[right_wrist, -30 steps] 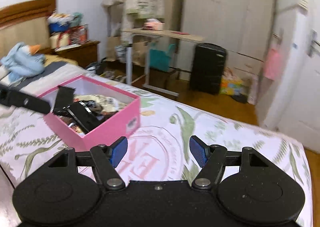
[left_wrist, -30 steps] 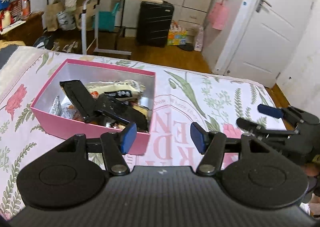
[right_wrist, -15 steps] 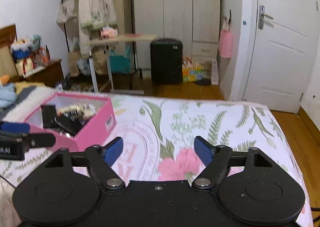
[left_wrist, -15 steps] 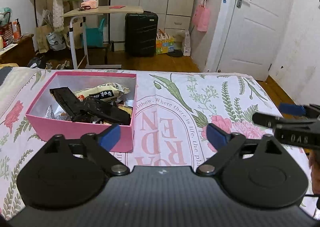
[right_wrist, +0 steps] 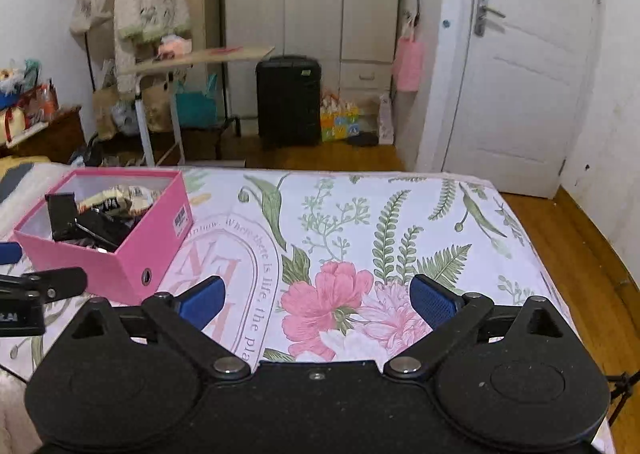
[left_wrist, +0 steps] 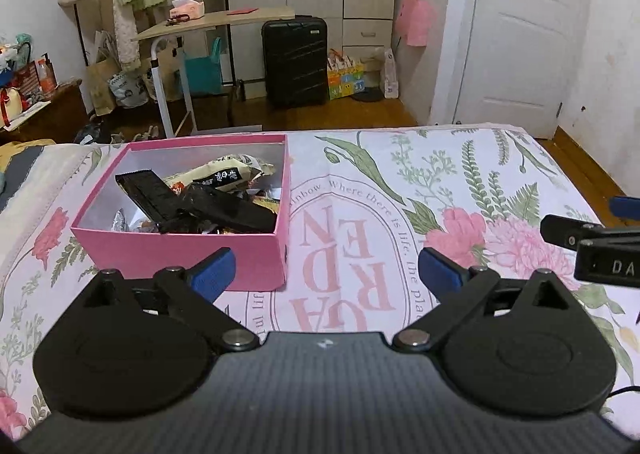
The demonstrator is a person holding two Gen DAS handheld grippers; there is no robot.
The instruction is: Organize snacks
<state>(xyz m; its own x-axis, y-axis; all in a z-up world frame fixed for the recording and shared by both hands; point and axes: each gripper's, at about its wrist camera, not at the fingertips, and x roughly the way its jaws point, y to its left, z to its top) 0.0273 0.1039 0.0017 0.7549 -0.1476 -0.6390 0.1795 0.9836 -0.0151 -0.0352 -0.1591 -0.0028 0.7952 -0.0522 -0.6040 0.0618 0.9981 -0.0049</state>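
Observation:
A pink box [left_wrist: 180, 244] sits on the floral bedspread, ahead and left of my left gripper [left_wrist: 326, 270]. Inside it lie black snack packets [left_wrist: 224, 209] and a cream packet [left_wrist: 228, 173]. The left gripper stands open with only bedspread between its blue pads. My right gripper [right_wrist: 316, 300] hovers over the pink flower print with its jaws opening and nothing between them. In the right wrist view the box [right_wrist: 120, 266] is at the far left. Each gripper's finger shows at the edge of the other's view: right fingers [left_wrist: 592, 238], left fingers [right_wrist: 40, 286].
The bedspread [right_wrist: 400, 221] ends at the foot of the bed, with wooden floor [right_wrist: 580, 246] beyond and to the right. A black suitcase [left_wrist: 294, 57], a rolling side table [left_wrist: 216, 19] and a white door [left_wrist: 520, 33] stand further back.
Both grippers' jaws have spread much wider. Both views have levelled out and swung right, so the pink box sits further left in the right wrist view.

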